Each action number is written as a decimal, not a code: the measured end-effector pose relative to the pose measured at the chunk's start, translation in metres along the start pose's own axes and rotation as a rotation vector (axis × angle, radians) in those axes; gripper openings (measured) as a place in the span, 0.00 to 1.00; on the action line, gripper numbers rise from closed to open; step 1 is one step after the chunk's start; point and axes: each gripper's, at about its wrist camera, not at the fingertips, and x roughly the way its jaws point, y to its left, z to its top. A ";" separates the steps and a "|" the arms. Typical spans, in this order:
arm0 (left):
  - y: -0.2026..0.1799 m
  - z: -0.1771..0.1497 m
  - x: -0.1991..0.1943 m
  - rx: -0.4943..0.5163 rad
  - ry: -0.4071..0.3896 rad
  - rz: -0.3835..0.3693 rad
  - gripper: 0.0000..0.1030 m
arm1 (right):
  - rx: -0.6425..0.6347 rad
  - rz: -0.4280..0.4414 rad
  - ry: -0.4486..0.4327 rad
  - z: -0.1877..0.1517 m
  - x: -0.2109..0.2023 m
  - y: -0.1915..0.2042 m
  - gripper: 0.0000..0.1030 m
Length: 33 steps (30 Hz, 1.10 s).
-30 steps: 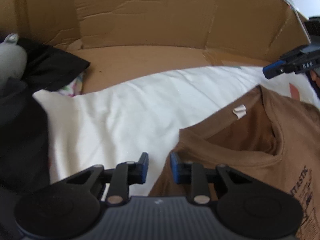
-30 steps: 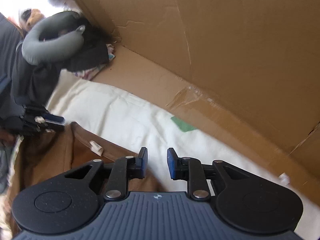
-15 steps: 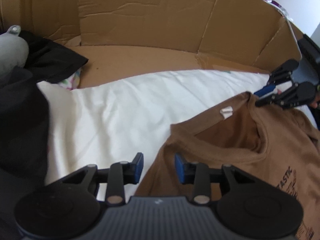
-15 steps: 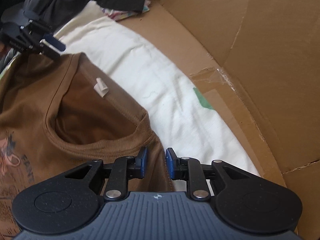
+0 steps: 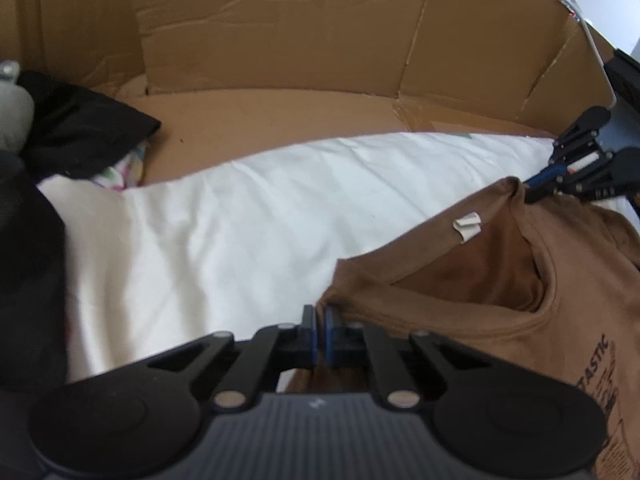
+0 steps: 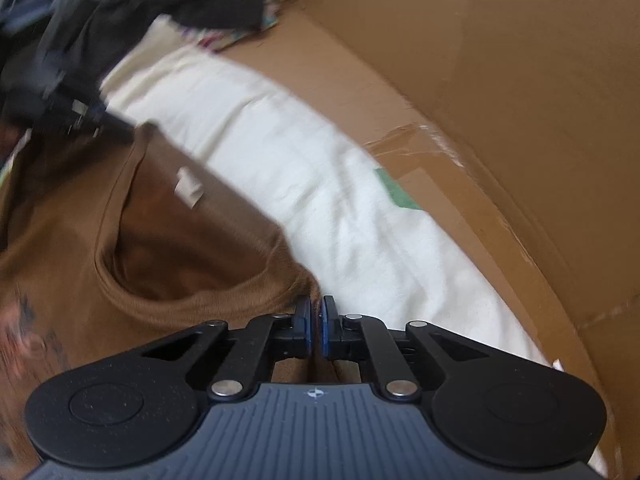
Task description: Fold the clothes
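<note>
Pinching opposite shoulder corners of the brown T-shirt [image 5: 500, 280], left tongs [image 5: 319, 334] and right tongs [image 6: 314, 330] are clenched.

Two close wrist views from opposite shoulders, both over the brown shirt [image 5: 500, 280] collar.

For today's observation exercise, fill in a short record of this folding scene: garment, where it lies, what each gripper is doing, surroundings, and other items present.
garment: brown T-shirt, printed front up, neck tag showing
surface: white sheet
left gripper: shut on the shirt's shoulder edge
right gripper: shut on the opposite shoulder edge
surroundings: cardboard walls behind the sheet
other items: dark clothes pile at the left, partly over a patterned fabric
</note>
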 end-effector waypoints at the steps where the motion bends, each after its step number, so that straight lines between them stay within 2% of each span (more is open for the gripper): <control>1: 0.001 0.000 0.000 0.000 -0.001 0.004 0.04 | 0.026 0.001 -0.011 0.000 -0.002 -0.004 0.03; 6: 0.004 0.001 -0.001 -0.003 -0.006 0.027 0.04 | 0.148 0.015 -0.038 -0.001 -0.005 -0.015 0.04; 10: 0.005 0.003 -0.011 -0.011 -0.005 0.032 0.04 | 0.131 0.010 -0.065 0.001 -0.015 -0.010 0.06; 12: 0.004 0.004 -0.017 -0.019 -0.009 0.039 0.09 | 0.122 0.007 -0.078 0.001 -0.021 -0.007 0.06; 15: 0.000 0.009 -0.028 -0.024 -0.042 0.050 0.10 | 0.105 0.004 -0.096 0.002 -0.029 -0.002 0.06; 22: -0.047 0.022 -0.026 0.074 -0.049 -0.044 0.11 | -0.004 0.049 -0.095 -0.002 -0.036 0.037 0.06; 26: -0.079 0.022 -0.015 0.127 -0.046 -0.090 0.12 | -0.004 0.061 -0.073 -0.013 -0.030 0.055 0.08; 33: -0.107 0.016 0.003 0.181 -0.004 -0.133 0.14 | 0.017 0.079 -0.065 -0.031 -0.020 0.084 0.15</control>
